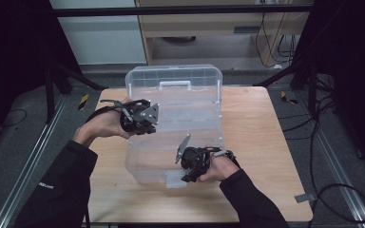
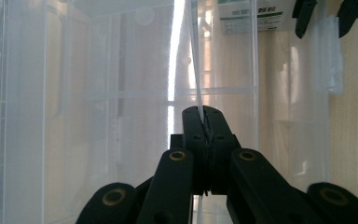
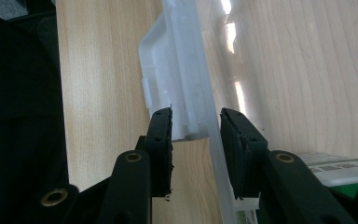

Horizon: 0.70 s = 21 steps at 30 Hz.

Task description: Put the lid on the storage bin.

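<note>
A clear plastic box [image 1: 171, 137] lies open on the wooden desk [image 1: 266, 156], with its lid [image 1: 173, 78] standing up at the far side, the white handle on top. The work here seems to be with this box: holding it and working on its front latch.

The left tool [image 1: 140, 116] is at the left side of the box. In the left gripper view its jaws are pressed together on a thin clear wall [image 2: 196, 70] of the box, so it is closed on the box. I think this grip is there to keep the light box from sliding or tipping while the other hand works.

The right tool [image 1: 192, 164] is at the near edge of the box. In the right gripper view its jaws stand apart, one on each side of the latch [image 3: 168, 79] and the front rim; they look close to the plastic but are not yet pinching it. One jaw is on the outer side above the desk, the other on the inner side. This placing is probably so that closing the jaws would catch the latch flap.

A label [image 3: 340, 168] with green print is seen through the plastic at the lower right of that view.
</note>
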Each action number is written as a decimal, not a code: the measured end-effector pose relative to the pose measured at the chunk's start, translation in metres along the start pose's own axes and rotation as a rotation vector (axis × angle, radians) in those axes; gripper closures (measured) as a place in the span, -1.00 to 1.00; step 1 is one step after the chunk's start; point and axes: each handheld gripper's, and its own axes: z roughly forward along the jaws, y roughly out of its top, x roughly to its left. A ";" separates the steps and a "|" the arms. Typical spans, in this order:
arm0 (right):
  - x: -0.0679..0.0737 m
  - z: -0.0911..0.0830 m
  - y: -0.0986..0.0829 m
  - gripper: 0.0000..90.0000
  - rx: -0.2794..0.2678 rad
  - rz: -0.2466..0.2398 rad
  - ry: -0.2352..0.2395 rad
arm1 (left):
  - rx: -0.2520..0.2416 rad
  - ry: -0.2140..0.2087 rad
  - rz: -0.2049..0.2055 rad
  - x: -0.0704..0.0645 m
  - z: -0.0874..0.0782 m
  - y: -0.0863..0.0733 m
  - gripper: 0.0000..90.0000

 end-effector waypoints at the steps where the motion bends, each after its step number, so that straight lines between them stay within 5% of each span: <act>1: 0.000 0.000 0.000 0.44 -0.001 0.001 0.000 | -0.002 -0.006 -0.009 -0.002 0.000 -0.001 0.98; 21: 0.003 -0.002 -0.004 0.42 -0.028 0.006 -0.025 | -0.009 -0.028 -0.003 -0.019 0.002 -0.005 0.97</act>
